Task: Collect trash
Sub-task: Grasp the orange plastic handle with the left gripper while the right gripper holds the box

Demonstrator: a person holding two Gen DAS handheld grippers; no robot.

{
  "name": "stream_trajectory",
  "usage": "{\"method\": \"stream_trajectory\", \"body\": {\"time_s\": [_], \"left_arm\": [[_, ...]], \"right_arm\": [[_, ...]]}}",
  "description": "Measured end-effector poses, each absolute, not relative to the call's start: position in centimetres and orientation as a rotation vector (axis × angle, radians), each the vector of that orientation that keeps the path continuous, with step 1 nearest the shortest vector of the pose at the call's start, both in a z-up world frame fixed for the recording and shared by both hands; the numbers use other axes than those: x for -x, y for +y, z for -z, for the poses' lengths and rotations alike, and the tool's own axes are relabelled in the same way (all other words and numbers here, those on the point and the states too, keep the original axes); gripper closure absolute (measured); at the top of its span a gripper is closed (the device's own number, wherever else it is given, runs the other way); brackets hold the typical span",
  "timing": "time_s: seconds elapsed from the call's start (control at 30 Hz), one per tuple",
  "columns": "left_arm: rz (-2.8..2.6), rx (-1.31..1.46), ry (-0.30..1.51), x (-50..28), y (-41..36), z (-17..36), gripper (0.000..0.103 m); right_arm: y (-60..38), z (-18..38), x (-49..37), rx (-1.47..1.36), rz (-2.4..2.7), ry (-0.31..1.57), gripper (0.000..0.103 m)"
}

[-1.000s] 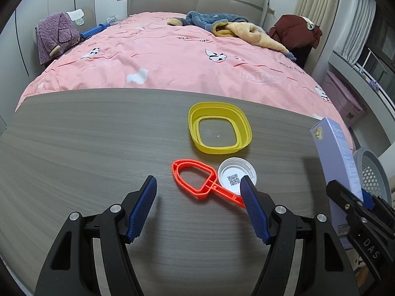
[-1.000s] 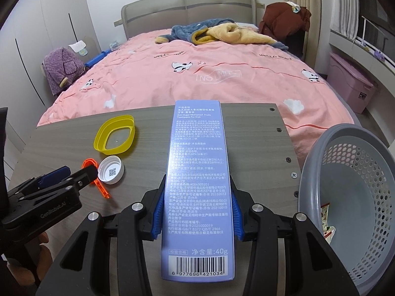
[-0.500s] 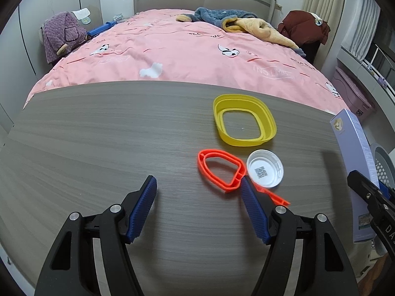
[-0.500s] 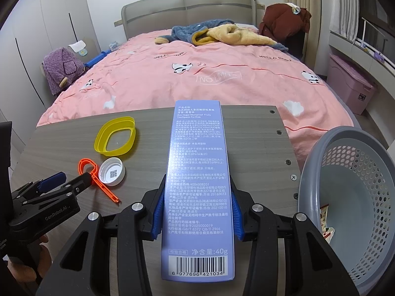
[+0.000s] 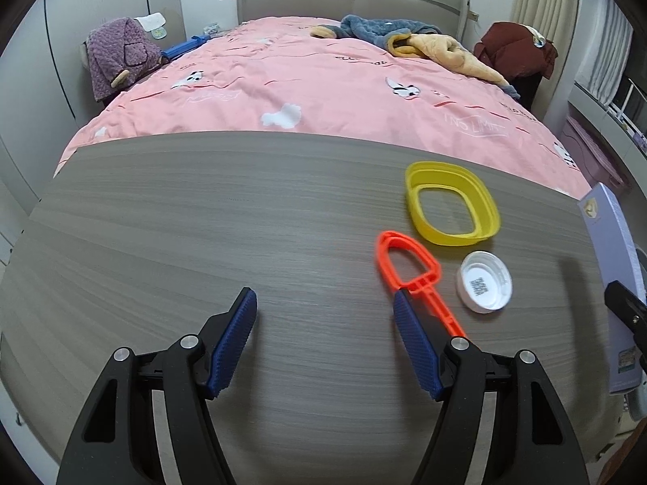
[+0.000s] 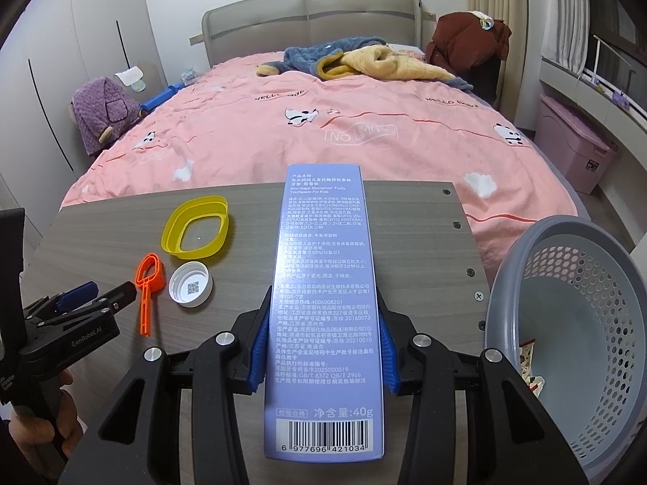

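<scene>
On the grey wooden table (image 5: 202,242) lie a yellow oval ring (image 5: 453,210) (image 6: 196,228), an orange loop-handled plastic piece (image 5: 408,258) (image 6: 149,283) and a white cap (image 5: 484,281) (image 6: 191,284). My left gripper (image 5: 323,303) (image 6: 107,293) hovers low over the table, open and with nothing in it. Its right-hand fingertip (image 5: 404,303) sits right by the orange handle; contact is unclear. My right gripper (image 6: 323,299) is shut on a tall lilac toothpaste box (image 6: 323,283) (image 5: 610,266), held upright above the table's right part.
A grey perforated basket (image 6: 566,323) stands off the table's right edge with a wrapper inside. Beyond the table's far edge is a pink bed (image 6: 323,133) with clothes on it. A pink storage box (image 6: 574,153) sits at the far right.
My left gripper has slid left across the table, still open. The orange piece's handle has swung round with it. The right gripper and its box have not moved.
</scene>
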State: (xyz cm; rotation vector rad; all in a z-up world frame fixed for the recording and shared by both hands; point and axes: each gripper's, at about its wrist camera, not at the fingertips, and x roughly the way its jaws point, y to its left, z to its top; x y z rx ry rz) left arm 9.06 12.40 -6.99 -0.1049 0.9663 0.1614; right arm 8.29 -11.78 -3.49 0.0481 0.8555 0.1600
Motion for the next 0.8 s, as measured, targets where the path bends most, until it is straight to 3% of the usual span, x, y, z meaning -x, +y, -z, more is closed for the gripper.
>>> {"method": "stream_trajectory", "body": {"time_s": [0.43, 0.8], "left_arm": [[-0.076, 0.095, 0.914, -8.5, 11.5, 4.7, 0.036], [-0.062, 0.069, 0.975, -9.8, 9.9, 6.9, 0.036]], "right_arm": [[-11.2, 3.3, -8.2, -0.039, -0.170, 0.856, 0.060], [-11.5, 3.3, -8.2, -0.048, -0.164, 0.855, 0.060]]}}
